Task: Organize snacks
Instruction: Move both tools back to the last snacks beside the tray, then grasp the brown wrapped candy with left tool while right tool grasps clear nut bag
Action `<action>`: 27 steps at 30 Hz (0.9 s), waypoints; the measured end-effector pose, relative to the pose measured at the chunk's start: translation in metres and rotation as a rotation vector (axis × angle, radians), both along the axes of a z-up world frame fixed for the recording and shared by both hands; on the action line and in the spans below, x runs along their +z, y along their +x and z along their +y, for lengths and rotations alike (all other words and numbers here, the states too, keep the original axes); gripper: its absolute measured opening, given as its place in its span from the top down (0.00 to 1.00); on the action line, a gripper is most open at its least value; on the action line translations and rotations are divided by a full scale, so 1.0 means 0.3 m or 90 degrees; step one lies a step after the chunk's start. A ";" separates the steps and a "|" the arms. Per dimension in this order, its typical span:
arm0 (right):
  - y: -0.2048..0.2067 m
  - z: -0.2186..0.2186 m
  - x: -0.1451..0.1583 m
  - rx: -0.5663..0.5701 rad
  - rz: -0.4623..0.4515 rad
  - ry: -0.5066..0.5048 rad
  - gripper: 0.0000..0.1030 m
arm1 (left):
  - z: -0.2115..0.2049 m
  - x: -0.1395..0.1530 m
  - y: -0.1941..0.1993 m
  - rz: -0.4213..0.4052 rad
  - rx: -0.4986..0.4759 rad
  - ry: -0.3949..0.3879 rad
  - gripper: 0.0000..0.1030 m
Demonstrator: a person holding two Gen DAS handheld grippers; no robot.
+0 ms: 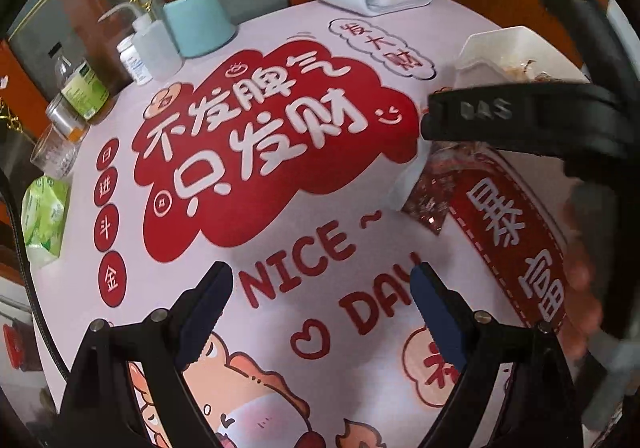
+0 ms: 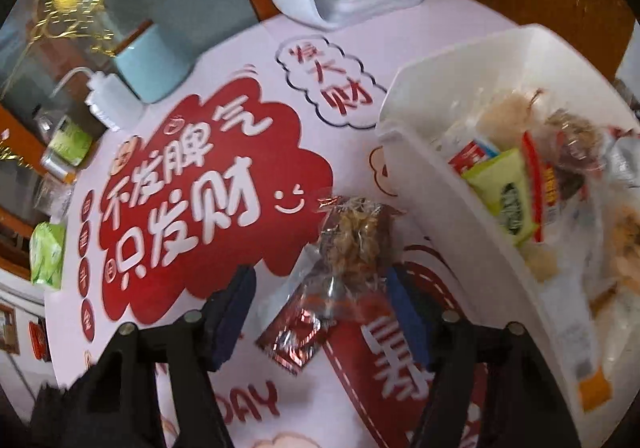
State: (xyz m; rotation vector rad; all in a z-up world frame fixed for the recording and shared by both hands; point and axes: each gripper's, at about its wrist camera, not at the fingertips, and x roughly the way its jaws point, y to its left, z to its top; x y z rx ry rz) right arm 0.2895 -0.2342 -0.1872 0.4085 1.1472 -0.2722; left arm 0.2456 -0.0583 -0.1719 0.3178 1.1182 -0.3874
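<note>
1. Left wrist view: left gripper [image 1: 322, 302] gapes wide over the printed tablecloth [image 1: 280, 232], holding nothing; the right gripper [image 1: 520, 123] hangs above a snack packet [image 1: 430, 207].
2. Right wrist view: right gripper [image 2: 320, 312] straddles the red-and-clear snack packet [image 2: 340, 268], jaws partly open, pads apparently not pressing it; packet lies just beside the white snack bin [image 2: 460, 215].

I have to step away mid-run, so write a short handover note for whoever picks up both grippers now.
Left gripper: open, empty, over the printed table cover.
Right gripper: open, straddling the red-foil snack packet that lies on the cover; its pads do not yet press on it.
White bin, right of the packet, already holds several wrapped snacks.
Left to do: grip the packet and likely put it in the bin.
</note>
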 end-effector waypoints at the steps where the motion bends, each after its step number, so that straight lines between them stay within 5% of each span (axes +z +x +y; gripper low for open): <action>1: 0.012 -0.007 -0.013 -0.006 0.005 -0.005 0.37 | 0.005 -0.010 0.005 0.000 0.005 0.004 0.13; 9: 0.085 -0.046 -0.070 -0.034 0.023 -0.004 0.44 | -0.025 -0.078 0.074 0.011 0.018 0.011 0.13; 11: 0.099 -0.032 -0.070 -0.019 0.032 -0.044 0.59 | -0.041 -0.084 0.077 0.013 0.008 0.008 0.13; 17: 0.063 -0.012 -0.069 0.051 0.050 -0.038 0.59 | -0.070 -0.097 0.081 0.039 -0.009 -0.016 0.13; 27: -0.137 -0.058 -0.060 0.040 0.060 0.055 0.59 | -0.158 -0.141 0.087 0.070 -0.073 -0.032 0.13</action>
